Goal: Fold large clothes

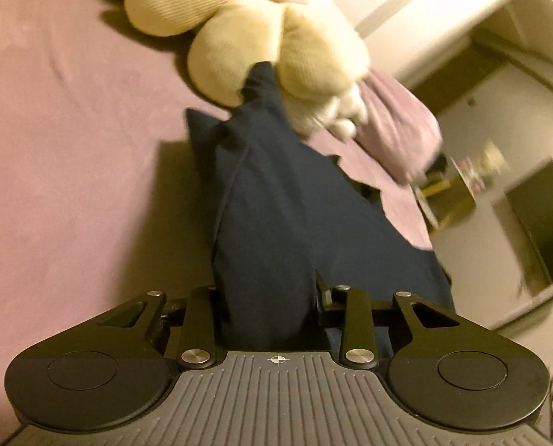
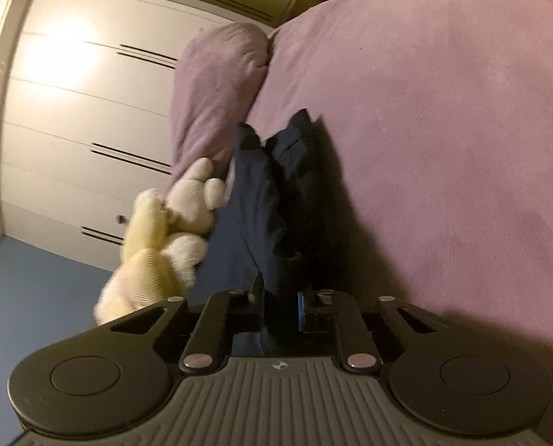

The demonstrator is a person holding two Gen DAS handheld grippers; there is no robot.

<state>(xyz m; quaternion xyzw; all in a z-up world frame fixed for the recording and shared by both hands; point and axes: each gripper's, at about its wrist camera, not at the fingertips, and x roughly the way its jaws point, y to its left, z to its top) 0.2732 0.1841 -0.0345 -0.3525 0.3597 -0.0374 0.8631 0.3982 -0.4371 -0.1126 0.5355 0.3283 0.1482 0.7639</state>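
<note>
This is a bedroom in a home. A bed (image 2: 443,130) under a lilac sheet fills the right half of the right wrist view, with a matching pillow (image 2: 216,89) at upper centre. A cream plush toy (image 1: 246,37) lies at the top of the left wrist view. White wardrobe doors (image 2: 71,130) with dark slot handles cover the left side.

left tool (image 1: 267,293) clamps navy garment (image 1: 276,200); plush toy (image 1: 246,37) beyond, on purple bedsheet (image 1: 71,130).
</note>
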